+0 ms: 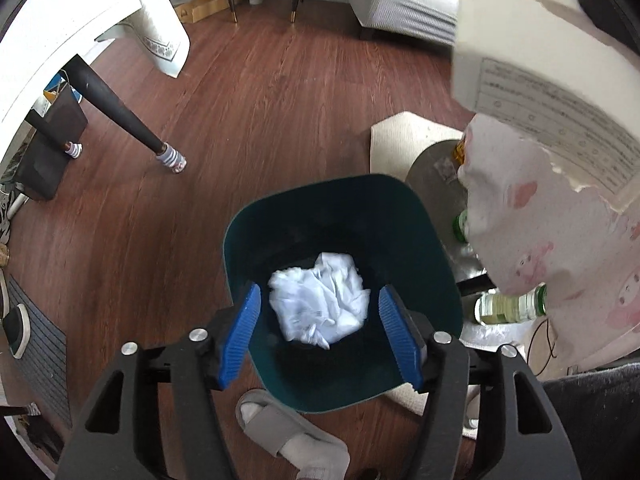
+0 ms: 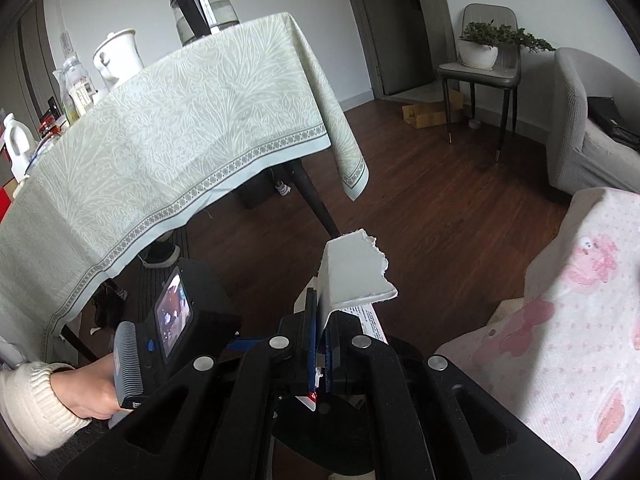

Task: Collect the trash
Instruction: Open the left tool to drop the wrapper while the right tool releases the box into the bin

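While left gripper [image 1: 320,338] fingers spread over dark teal plastic bin [image 1: 436,248] holding crumpled white paper [image 1: 320,300] | right gripper [image 2: 320,344] pinching torn white carton piece [image 2: 356,272] | print unreadable.

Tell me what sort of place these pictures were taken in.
Most likely a lived-in home, a combined living and dining room. A dining table under a patterned tablecloth carries a glass electric kettle, a grey slipcovered sofa stands on the wood-look floor, and a small teal wastebasket holds crumpled tissue.
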The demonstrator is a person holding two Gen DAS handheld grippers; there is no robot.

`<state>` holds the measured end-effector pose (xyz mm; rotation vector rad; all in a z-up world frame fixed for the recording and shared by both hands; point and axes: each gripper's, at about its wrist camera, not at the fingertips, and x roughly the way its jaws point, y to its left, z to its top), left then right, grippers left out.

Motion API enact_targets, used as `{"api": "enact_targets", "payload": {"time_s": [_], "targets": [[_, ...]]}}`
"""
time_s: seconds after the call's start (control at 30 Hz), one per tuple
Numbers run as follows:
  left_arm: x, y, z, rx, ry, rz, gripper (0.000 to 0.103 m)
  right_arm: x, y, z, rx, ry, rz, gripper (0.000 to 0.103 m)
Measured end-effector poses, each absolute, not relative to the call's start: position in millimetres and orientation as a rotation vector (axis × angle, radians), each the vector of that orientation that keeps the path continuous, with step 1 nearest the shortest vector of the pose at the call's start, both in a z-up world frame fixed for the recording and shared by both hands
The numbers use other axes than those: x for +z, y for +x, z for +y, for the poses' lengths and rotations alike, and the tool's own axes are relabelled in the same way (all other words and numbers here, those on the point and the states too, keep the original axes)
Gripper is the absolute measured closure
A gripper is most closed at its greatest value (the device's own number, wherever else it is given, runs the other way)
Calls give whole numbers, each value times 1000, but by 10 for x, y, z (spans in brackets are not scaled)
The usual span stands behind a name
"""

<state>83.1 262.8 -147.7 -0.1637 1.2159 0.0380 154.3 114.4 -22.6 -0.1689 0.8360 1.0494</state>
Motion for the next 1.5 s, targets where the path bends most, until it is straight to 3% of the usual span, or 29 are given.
{"api": "enact_targets", "payload": {"time_s": [0.33,0.73,1.13,1.5], "targets": [[-1331,756,2735,50,-189,1174,23,-484,1566,1269,1020,-220,906,100],[-903,645,2879,94,-241,1024,24,-810,1612,1399,996,-268,1002,100],[-448,618,2856,124,-250,868,41,-1274,1572,1558,983,-346,1118,100],[-239,607,2786,87,-289,796,46,-1672,1450,1677,987,-439,1228,100]]}}
